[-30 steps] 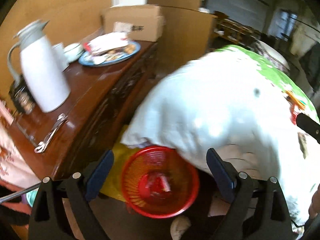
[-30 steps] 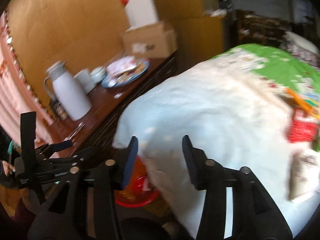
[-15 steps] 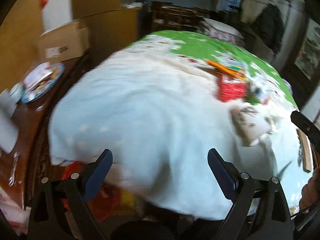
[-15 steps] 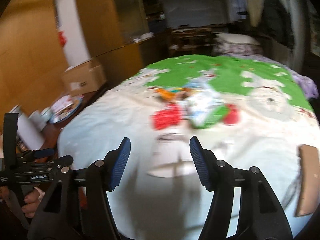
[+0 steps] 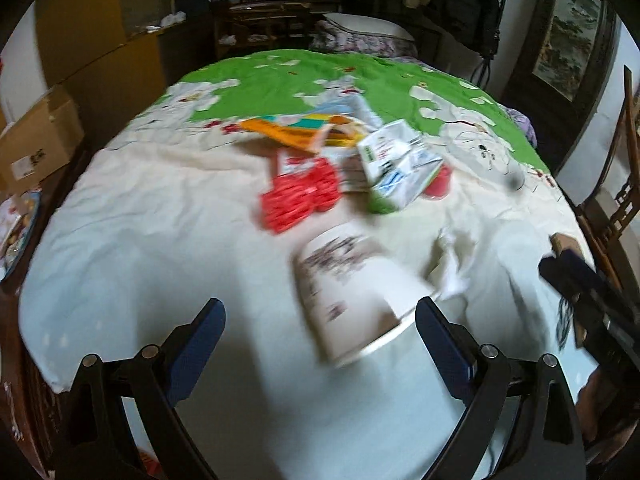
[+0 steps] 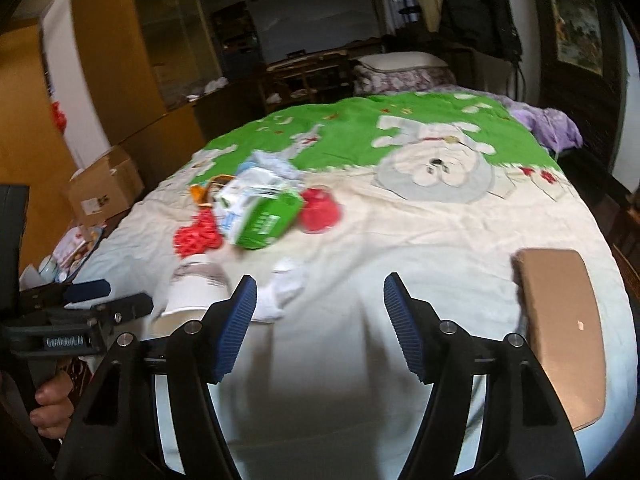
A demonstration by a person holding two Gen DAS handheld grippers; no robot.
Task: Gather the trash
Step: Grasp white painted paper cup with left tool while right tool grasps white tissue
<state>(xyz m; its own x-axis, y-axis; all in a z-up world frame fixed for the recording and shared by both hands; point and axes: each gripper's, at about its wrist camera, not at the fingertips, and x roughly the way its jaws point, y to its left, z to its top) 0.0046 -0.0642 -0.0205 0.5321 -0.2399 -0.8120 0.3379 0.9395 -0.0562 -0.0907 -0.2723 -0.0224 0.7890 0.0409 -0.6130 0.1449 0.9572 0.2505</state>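
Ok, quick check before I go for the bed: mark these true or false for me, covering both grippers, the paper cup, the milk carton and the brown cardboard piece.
1. The left gripper is shut on the paper cup. False: its fingers stand wide apart, the cup lying ahead between them, not pressed.
2. The paper cup lies on its side on the bed cover. True.
3. The right gripper holds nothing. True: it is open, and has just been opening.
4. The green and white carton stands upright. False: it lies tipped among the wrappers.
5. The brown cardboard piece lies left of the right gripper. False: it lies to its right.
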